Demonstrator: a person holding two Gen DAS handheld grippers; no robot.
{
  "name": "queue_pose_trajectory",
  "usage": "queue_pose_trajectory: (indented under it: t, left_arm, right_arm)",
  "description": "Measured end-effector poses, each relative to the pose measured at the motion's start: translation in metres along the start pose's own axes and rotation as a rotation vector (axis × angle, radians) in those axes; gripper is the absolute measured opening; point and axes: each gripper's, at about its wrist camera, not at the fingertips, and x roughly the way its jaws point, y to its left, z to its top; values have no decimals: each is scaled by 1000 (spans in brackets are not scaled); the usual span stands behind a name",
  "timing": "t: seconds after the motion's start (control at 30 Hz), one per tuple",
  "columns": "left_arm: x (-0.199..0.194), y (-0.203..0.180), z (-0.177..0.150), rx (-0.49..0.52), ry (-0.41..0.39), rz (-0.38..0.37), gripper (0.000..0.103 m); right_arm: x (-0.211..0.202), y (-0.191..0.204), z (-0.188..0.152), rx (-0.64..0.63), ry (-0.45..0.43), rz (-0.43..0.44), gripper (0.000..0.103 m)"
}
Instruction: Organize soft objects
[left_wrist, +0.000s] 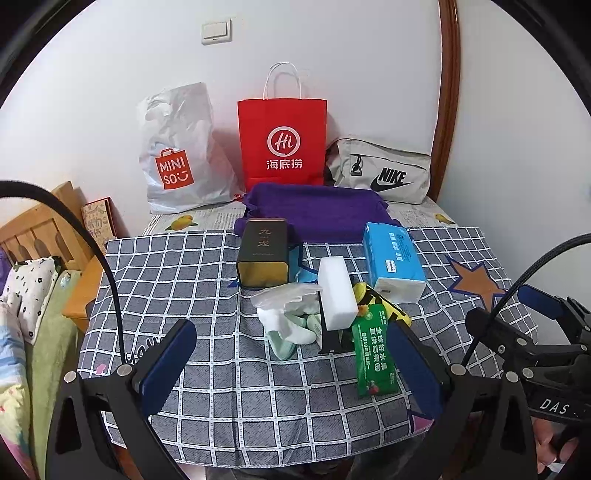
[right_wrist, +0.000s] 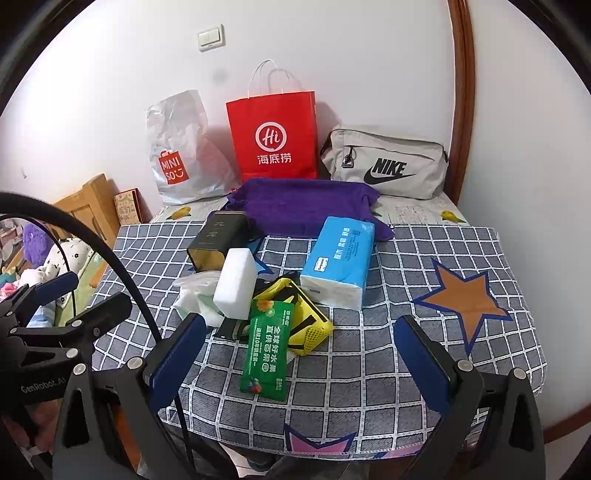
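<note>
On the checked cloth (left_wrist: 184, 266) sits a little heap of things. A blue tissue pack (left_wrist: 393, 264) lies beside a white sponge block (left_wrist: 336, 293). A green packet (left_wrist: 373, 354) with Chinese writing rests at the front, partly on a yellow pouch (right_wrist: 303, 314). Pale socks (left_wrist: 290, 330) lie left of the sponge. A dark tin (left_wrist: 264, 253) stands behind. A purple towel (left_wrist: 317, 212) lies at the back, in front of three bags: a white "MINISO" bag (left_wrist: 177, 155), a red "Hi" bag (left_wrist: 282, 142), and a grey "NIKE" bag (left_wrist: 384, 171). The left gripper (left_wrist: 291, 363) is spread wide and holds nothing. The right gripper (right_wrist: 299, 363) is wide apart too, holding nothing.
</note>
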Motion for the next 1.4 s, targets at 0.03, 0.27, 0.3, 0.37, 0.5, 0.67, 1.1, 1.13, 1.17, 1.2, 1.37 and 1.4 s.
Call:
queue_pose_trajectory:
  t: [0.03, 0.27, 0.3, 0.37, 0.5, 0.67, 1.1, 1.13, 1.17, 1.2, 1.37, 1.4]
  left_arm:
    - [0, 0, 0, -1, 4, -4, 103]
    - [-1, 1, -1, -4, 4, 0, 103]
    - [-1, 1, -1, -3, 4, 1, 103]
    - [-1, 1, 0, -1, 4, 3, 103]
    - [0, 0, -1, 0, 6, 5, 103]
    - [0, -1, -1, 0, 6, 8, 103]
    - [-3, -1, -5, 7, -3, 18, 103]
    - [-4, -1, -5, 5, -4, 19, 103]
    - [-4, 0, -5, 4, -4, 18, 103]
    - [-4, -1, -5, 5, -4, 19, 103]
    - [-3, 0, -4, 6, -3, 18, 103]
    - [-4, 0, -4, 6, -4, 17, 103]
  right_arm:
    - [0, 1, 0, -3, 2, -1, 101]
    - [-1, 3, 0, -8, 0, 2, 101]
    - [-1, 3, 1, -6, 1, 2, 101]
    - [-2, 4, 0, -7, -2, 0, 101]
    - [-3, 3, 2, -4, -4, 0, 101]
    - [-5, 4, 2, -7, -7, 6, 101]
    - [-6, 4, 2, -7, -10, 2, 101]
    - [-6, 4, 1, -9, -11, 0, 101]
    - [-6, 4, 1, -10, -12, -2, 101]
    - [-6, 4, 1, -10, -13, -2, 101]
    - [-6, 4, 2, -9, -11, -1, 101]
    - [-6, 4, 2, -10, -12, -2, 101]
